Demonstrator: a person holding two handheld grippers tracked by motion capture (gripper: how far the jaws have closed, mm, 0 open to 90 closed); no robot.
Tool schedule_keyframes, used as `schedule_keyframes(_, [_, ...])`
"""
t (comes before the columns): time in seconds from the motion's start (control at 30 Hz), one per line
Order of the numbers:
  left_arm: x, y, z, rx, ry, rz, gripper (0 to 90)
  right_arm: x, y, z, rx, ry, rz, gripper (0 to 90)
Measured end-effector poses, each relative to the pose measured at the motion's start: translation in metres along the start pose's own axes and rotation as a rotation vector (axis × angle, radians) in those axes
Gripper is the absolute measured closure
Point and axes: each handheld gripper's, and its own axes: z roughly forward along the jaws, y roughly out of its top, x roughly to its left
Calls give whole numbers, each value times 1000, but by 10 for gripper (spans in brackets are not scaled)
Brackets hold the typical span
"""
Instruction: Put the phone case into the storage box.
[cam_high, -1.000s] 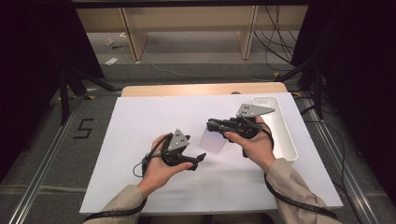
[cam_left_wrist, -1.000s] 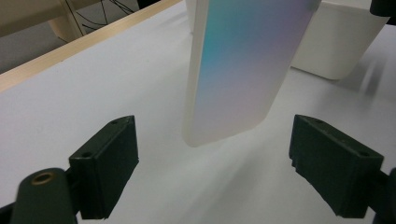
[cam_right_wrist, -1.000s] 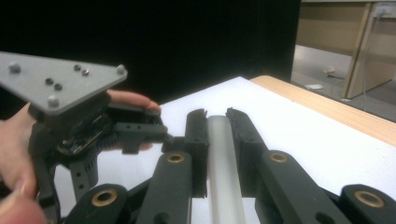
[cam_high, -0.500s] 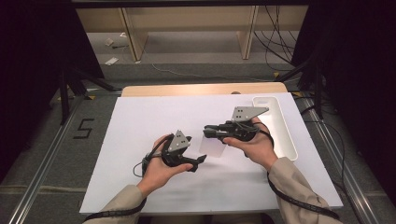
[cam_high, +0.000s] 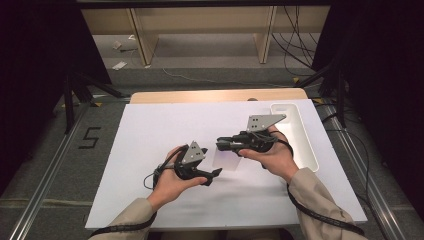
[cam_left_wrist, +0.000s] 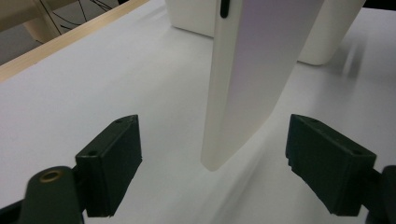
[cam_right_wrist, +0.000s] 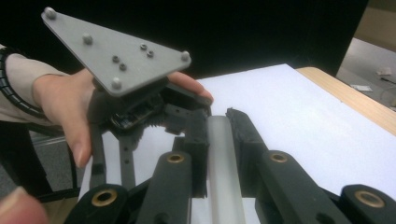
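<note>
Up close, the left gripper view shows the flat white slab (cam_left_wrist: 252, 79) hanging smooth and matte, with a dark slot in its edge, between wide-spread jaws. From above, the right gripper (cam_high: 222, 145) clamps it over the white table (cam_high: 150, 145), the left gripper (cam_high: 216, 173) just beside it.

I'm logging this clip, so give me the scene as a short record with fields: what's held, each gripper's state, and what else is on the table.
held item: flat white slab, hanging edge-down above the table
right gripper: shut on the flat white slab's upper edge
left gripper: open, jaws either side of the slab's lower end, not touching
surface: white table
other item: white tray, at the table's right edge
</note>
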Motion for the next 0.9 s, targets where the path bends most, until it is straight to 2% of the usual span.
schedule_keyframes(0.3, [3,-7,5,24,-30,-3,217,1,1,1,3,31,1,800])
schedule_keyframes(0.47, [2,-7,7,22,-48,0,237,2,0,2,11,36,1,799])
schedule_keyframes(0.9, [-1,-9,10,22,-92,36,398,3,-1,5,11,56,9,799])
